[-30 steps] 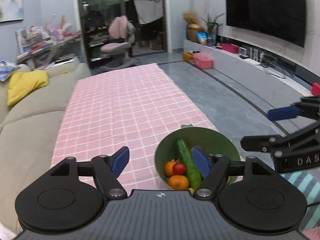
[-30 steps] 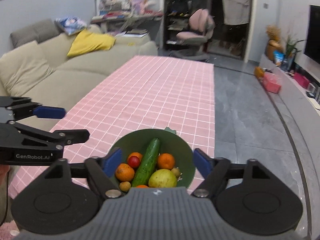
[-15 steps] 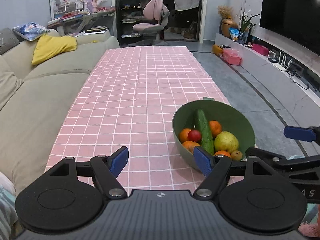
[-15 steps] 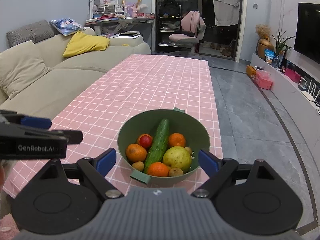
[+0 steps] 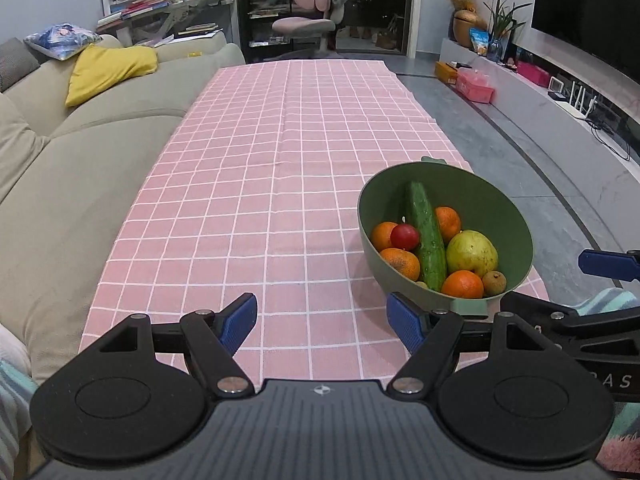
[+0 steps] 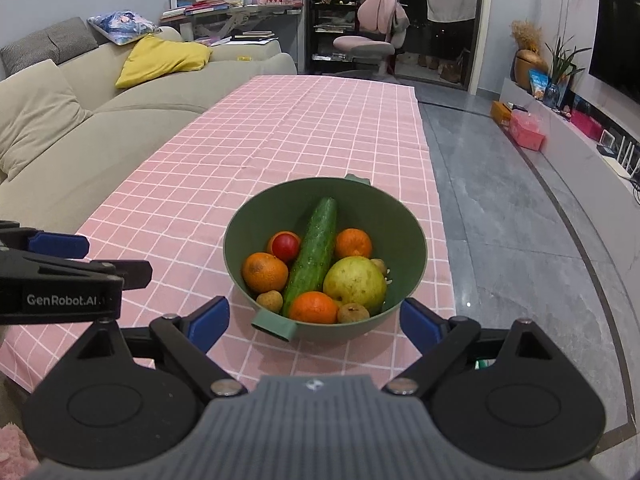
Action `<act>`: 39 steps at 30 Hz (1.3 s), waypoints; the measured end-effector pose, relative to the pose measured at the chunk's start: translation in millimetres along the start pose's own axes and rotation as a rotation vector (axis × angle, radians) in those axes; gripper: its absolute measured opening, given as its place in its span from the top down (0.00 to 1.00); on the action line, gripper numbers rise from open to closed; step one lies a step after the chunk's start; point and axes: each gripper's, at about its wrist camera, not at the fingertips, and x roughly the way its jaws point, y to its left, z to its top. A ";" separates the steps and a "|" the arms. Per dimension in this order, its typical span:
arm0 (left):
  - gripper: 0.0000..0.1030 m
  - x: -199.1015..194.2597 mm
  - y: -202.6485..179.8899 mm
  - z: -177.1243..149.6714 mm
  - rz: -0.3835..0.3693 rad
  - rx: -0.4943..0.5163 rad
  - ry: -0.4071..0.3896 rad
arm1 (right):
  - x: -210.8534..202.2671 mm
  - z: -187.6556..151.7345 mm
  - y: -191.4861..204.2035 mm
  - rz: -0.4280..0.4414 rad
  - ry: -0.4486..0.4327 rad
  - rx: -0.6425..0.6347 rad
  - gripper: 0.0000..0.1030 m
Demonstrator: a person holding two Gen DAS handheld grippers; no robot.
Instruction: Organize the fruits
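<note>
A green bowl stands near the front right corner of the pink checked table. It holds a cucumber, several oranges, a red tomato, a yellow-green pear and small brown fruits. My right gripper is open and empty, just short of the bowl's near rim. My left gripper is open and empty, to the left of the bowl over the cloth. The cucumber and pear also show in the left wrist view.
A beige sofa with a yellow cushion runs along the table's left side. Grey floor lies to the right, with a low TV shelf and pink box. A pink chair stands beyond the table's far end.
Both grippers have pulled back and risen, so the bowl now sits farther ahead and fully in view. Both stay open. The fruits have not moved.
</note>
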 end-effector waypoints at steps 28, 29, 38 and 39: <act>0.16 -3.0 0.0 1.2 -0.005 -0.007 0.005 | 2.5 -0.2 4.6 0.007 0.011 -0.014 0.13; 0.16 -3.3 0.5 1.8 -0.005 -0.008 0.005 | 2.6 -0.2 4.6 0.007 0.011 -0.013 0.13; 0.16 -5.8 2.1 2.6 -0.011 -0.018 -0.003 | 5.5 0.0 7.3 0.005 0.020 -0.026 0.13; 0.16 -6.1 2.2 2.9 -0.012 -0.019 -0.004 | 5.6 0.0 7.4 0.004 0.021 -0.025 0.13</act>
